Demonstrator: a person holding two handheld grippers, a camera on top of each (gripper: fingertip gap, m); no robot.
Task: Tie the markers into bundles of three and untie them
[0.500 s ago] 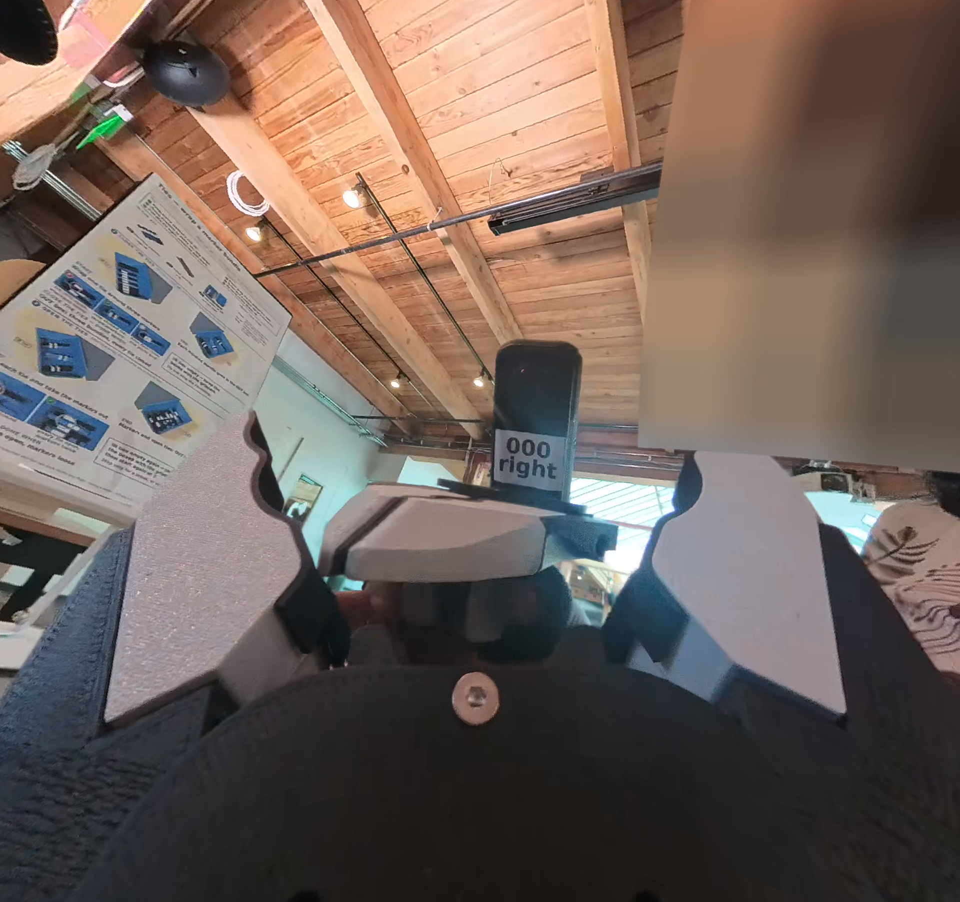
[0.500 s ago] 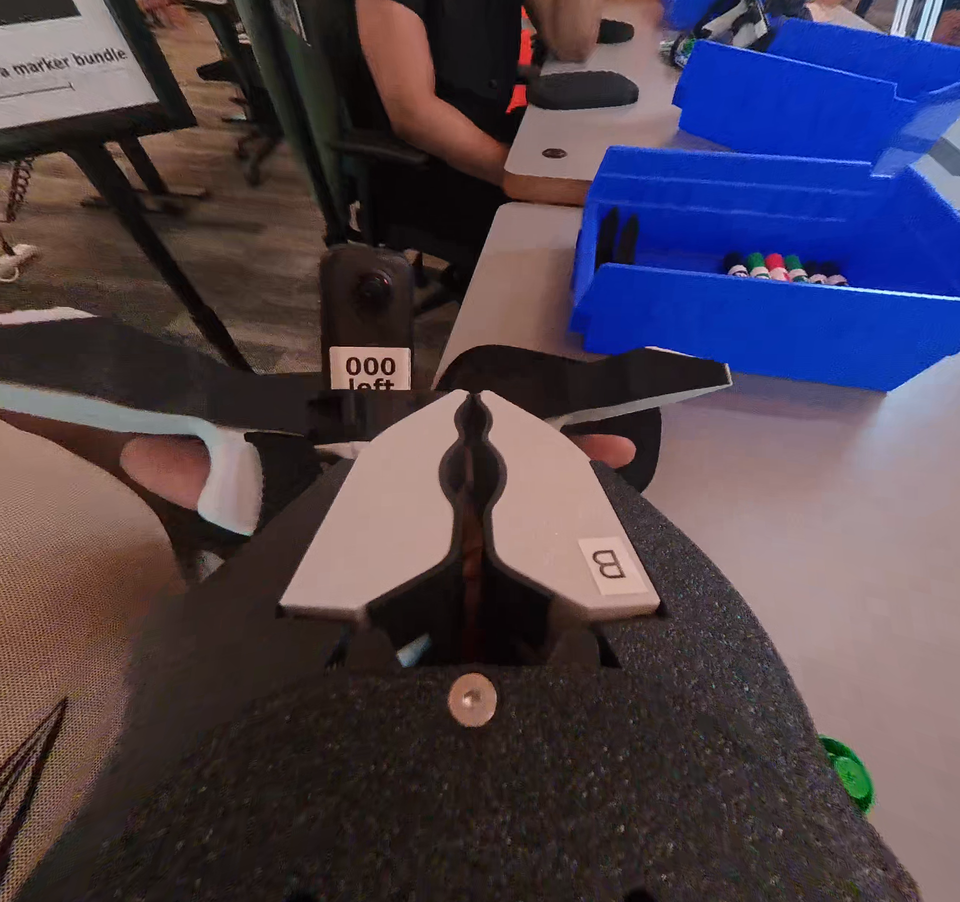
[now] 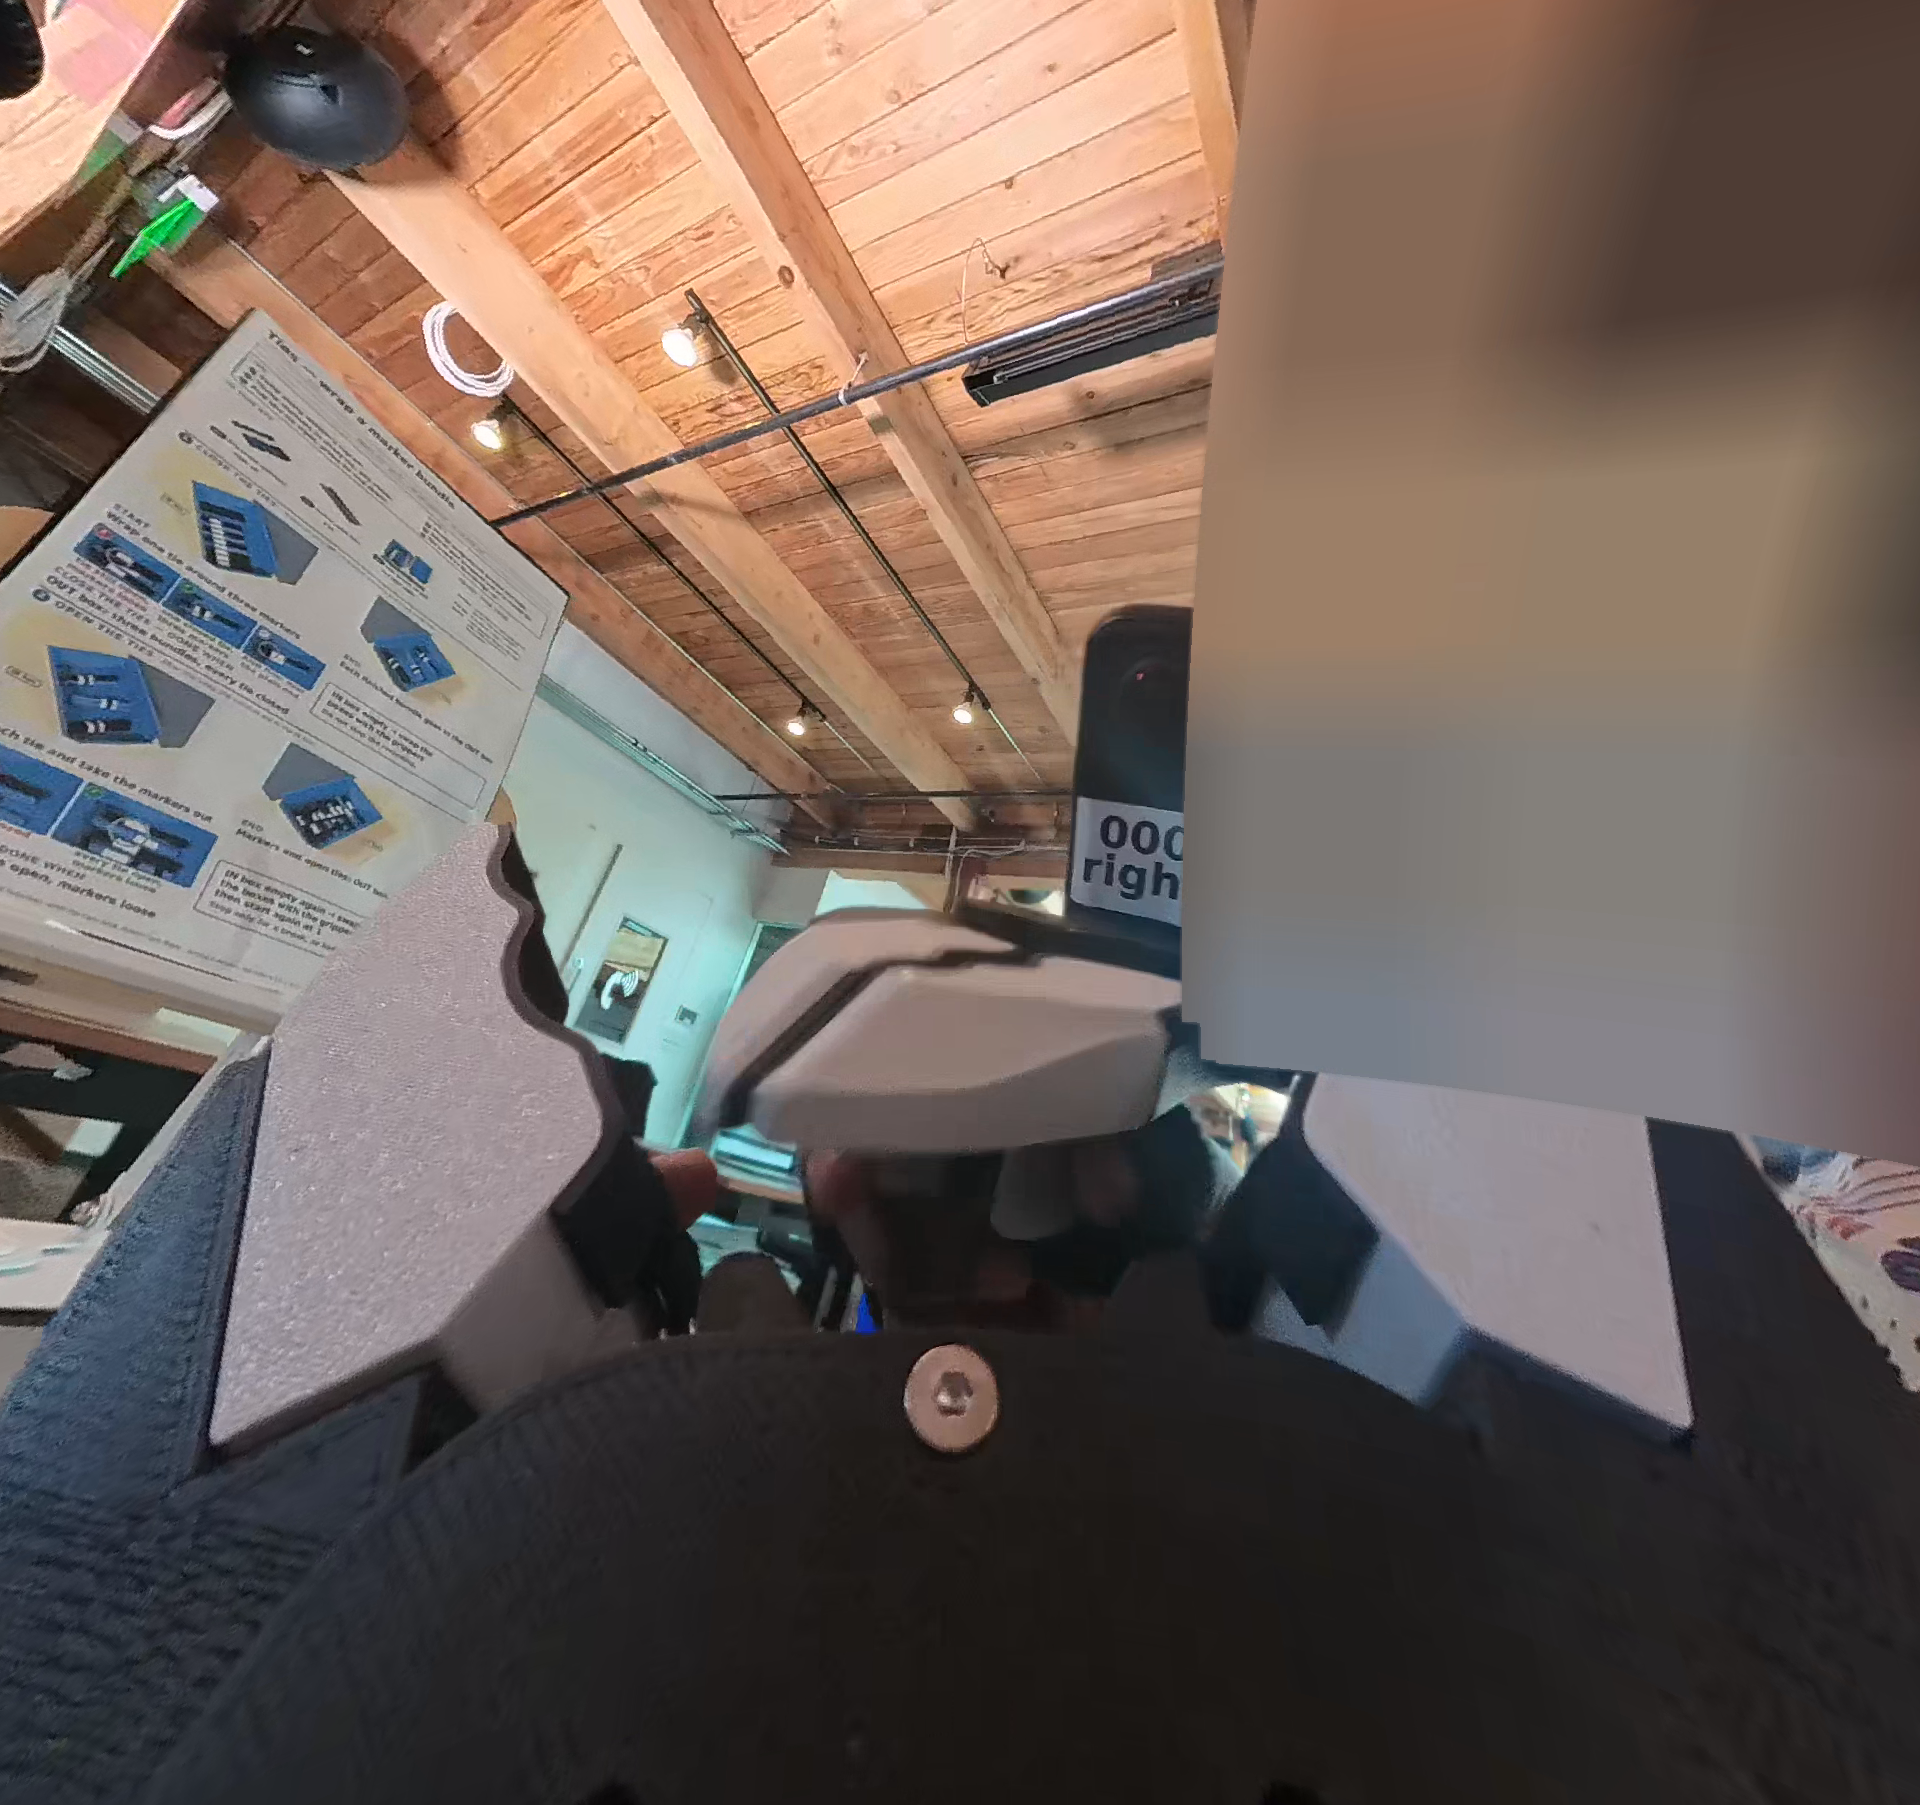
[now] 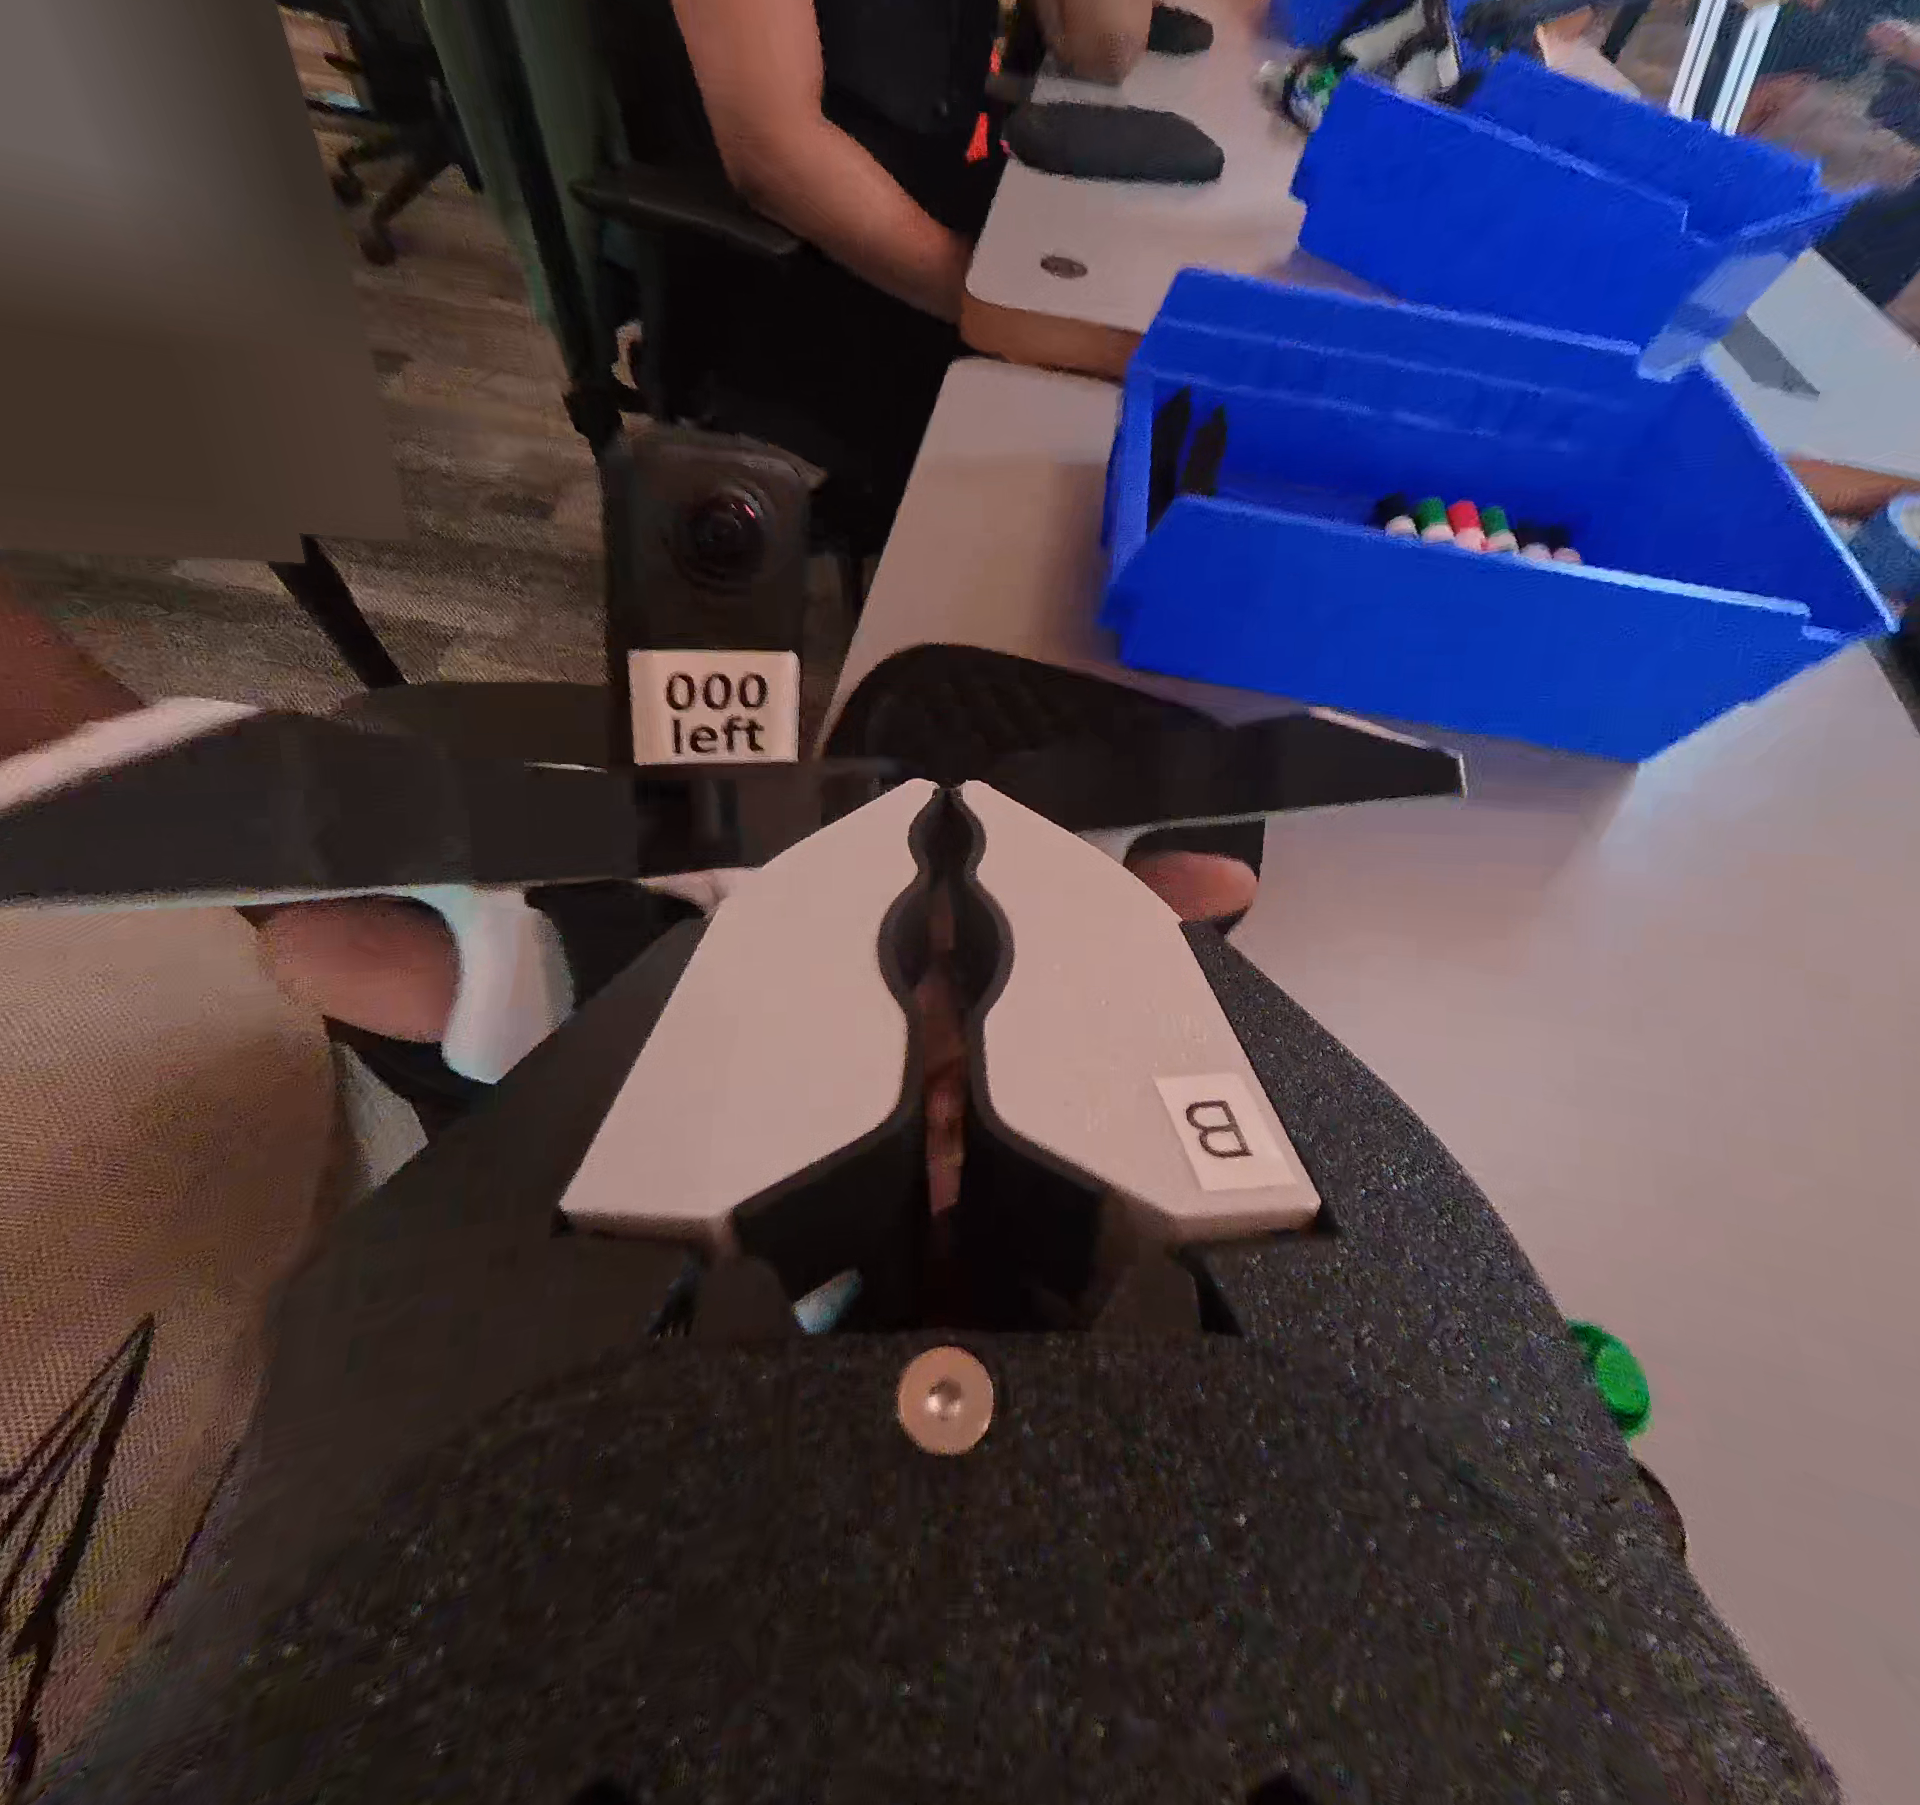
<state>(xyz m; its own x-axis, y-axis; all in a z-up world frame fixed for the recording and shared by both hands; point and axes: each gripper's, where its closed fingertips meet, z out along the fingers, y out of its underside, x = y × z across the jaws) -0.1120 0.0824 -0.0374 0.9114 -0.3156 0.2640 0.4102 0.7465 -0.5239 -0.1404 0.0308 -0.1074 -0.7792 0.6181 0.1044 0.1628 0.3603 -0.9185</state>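
Your right gripper (image 4: 948,794) is clenched, tips meeting with nothing plainly between them, and it points at the left gripper (image 4: 727,799) just ahead, which faces back at you. That left gripper has its fingers (image 3: 416,1080) spread wide and bare, and it is tilted up at the wooden ceiling (image 3: 831,197), away from the work. The markers (image 4: 1465,524) lie well off to the right, inside the near blue bin (image 4: 1455,675) on the grey table (image 4: 1558,1028), only their capped ends showing in a row above the front wall. Nothing is picked up yet, so this reads as the reach. To do it well, tip the left gripper down toward the table, swing both over to the bin, and release the right one before it gets there. From here the markers seem to lie side by side with their long axes running front to back in the bin, caps toward you; the barrels are hidden, so check that. Come in across the barrels, not along them, and gather three together.
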